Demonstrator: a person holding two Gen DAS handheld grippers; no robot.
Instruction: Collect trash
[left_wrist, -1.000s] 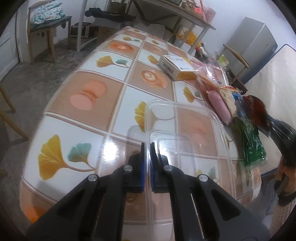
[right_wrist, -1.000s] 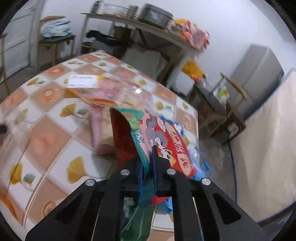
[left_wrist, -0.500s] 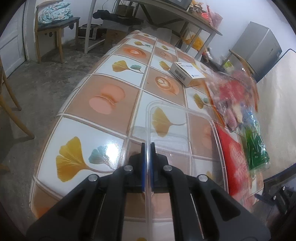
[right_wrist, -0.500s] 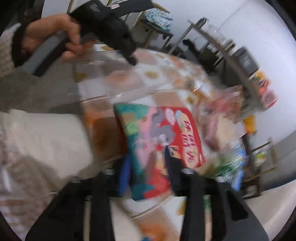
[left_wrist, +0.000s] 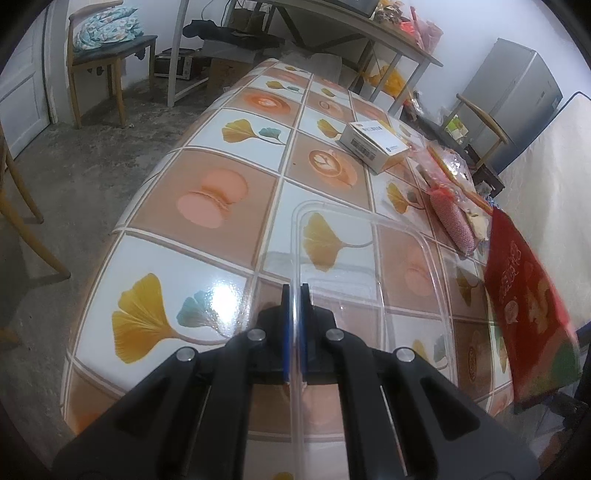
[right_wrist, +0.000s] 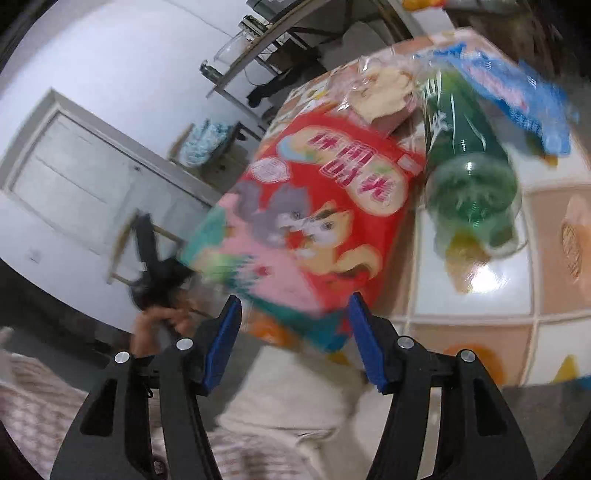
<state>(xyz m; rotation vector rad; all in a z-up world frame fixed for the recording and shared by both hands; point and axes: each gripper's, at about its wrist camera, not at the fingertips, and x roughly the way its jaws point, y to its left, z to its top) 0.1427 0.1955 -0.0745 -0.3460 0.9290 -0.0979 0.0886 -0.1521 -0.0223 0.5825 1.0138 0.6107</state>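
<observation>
At the tabletop's (left_wrist: 229, 221) near edge, the left gripper (left_wrist: 294, 332) has its jaws clamped tight on the rim of a clear plastic tray (left_wrist: 369, 266) lying flat on the patterned surface. The right gripper (right_wrist: 295, 332), its jaws having just been opening and now standing wide, frames a red snack bag (right_wrist: 317, 206); the bag's lower end lies between them, the pads not pressing it, near the tabletop's right edge. Just beside the bag lies a green bottle (right_wrist: 465, 162), with a blue wrapper (right_wrist: 517, 96) beyond. Farther along the right edge sit a clear bag of snacks (left_wrist: 450, 192) and a white box (left_wrist: 373, 146).
</observation>
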